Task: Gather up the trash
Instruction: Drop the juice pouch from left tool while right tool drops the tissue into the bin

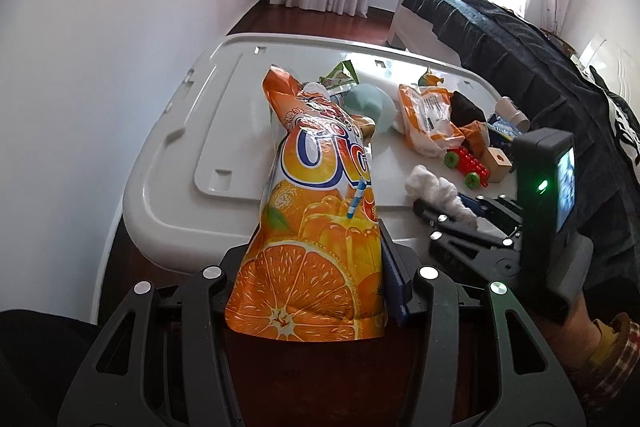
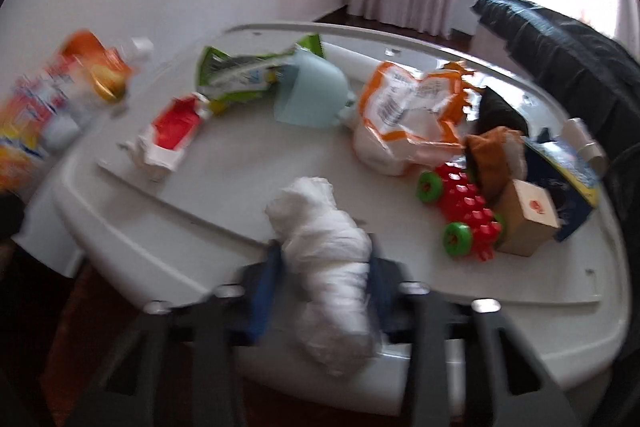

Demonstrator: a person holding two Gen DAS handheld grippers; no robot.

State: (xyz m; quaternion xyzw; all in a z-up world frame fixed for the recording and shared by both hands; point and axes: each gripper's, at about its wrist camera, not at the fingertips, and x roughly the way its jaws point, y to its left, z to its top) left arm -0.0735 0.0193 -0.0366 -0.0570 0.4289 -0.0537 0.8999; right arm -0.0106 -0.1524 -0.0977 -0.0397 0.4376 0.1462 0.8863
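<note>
My left gripper (image 1: 316, 271) is shut on a large orange jelly bag (image 1: 316, 211) that stands upright in front of the white bin lid (image 1: 180, 163); trash pokes out of its top, and it also shows in the right wrist view (image 2: 40, 107). My right gripper (image 2: 326, 279) is shut on a crumpled white tissue (image 2: 328, 247), seen too in the left wrist view (image 1: 436, 191). On the lid lie a green wrapper (image 2: 240, 75), a red and white carton (image 2: 172, 135) and an orange and white bag (image 2: 404, 115).
A pale blue cup (image 2: 312, 95), a red toy car with green wheels (image 2: 460, 207), a wooden block (image 2: 528, 219), a blue packet (image 2: 568, 167) and a dark cloth (image 2: 500, 111) crowd the lid's right side. A dark bed (image 1: 520, 39) lies to the right, a white wall (image 1: 100, 27) to the left.
</note>
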